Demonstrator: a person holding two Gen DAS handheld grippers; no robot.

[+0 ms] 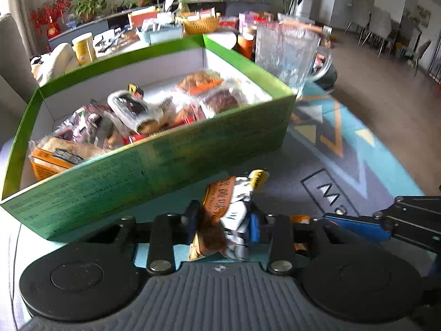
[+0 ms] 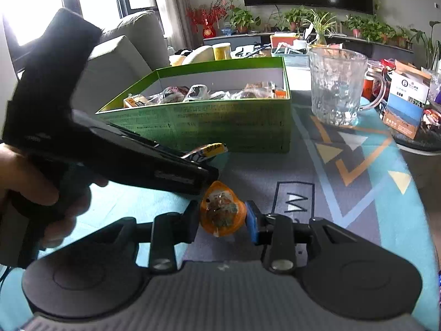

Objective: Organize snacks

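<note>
While both hands hover low over the patterned table (image 2: 358, 193), each tool grips a snack. The left gripper (image 1: 224, 220) has its fingers (image 1: 193, 218) clenched on a crumpled orange-and-white snack packet (image 1: 231, 207), which stands up between them, its yellow end poking toward twelve o'clock. The right gripper (image 2: 223, 218) grasps a small orange jelly cup (image 2: 222, 211), pinched from nine and three o'clock between its fingers (image 2: 252, 224). At twelve o'clock from both sits the green box (image 1: 165, 165), already heaped with wrapped snacks (image 1: 154, 110). A glass mug (image 2: 336, 88) stands just beside the box at two o'clock.
</note>
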